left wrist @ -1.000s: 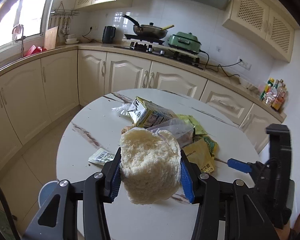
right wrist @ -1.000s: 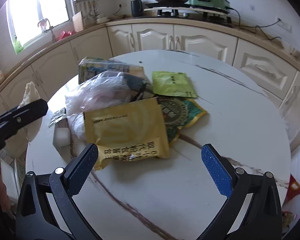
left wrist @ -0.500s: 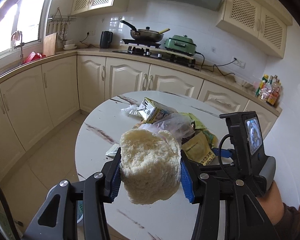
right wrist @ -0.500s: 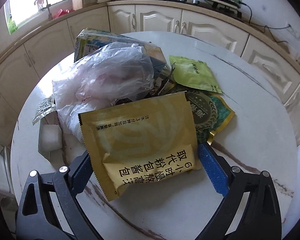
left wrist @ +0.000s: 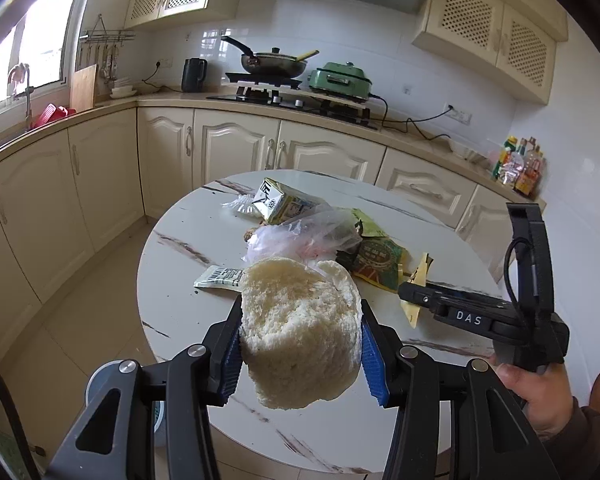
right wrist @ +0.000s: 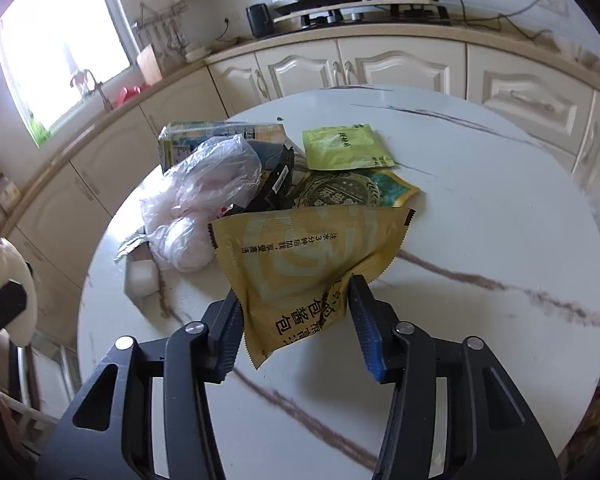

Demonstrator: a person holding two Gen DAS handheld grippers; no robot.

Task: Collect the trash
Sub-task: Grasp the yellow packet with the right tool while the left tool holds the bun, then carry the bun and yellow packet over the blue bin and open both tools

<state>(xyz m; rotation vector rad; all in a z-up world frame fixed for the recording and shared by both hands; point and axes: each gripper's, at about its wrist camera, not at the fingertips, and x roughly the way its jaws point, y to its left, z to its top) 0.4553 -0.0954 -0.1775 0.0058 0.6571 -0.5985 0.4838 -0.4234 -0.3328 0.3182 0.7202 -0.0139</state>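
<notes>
**Bun Held, Yellow Packet Getting Pinched**

Left claw (left wrist: 300, 350) clamped tight on a white fluffy bun (left wrist: 298, 332), held up in the air over the near edge of the round white table (left wrist: 180, 304). Right claw (right wrist: 296, 320) closing on a yellow packet (right wrist: 300, 264), with the packet's crumpled lower end squeezed between both pads and its far end lifted off the table. Behind it, near the middle of the table, a heap of trash: a clear plastic bag (right wrist: 204, 196), a green packet (right wrist: 344, 148), a dark green packet (right wrist: 356, 192) and a flat carton (right wrist: 220, 132). Small white cube (right wrist: 142, 280) by the left edge.
</notes>
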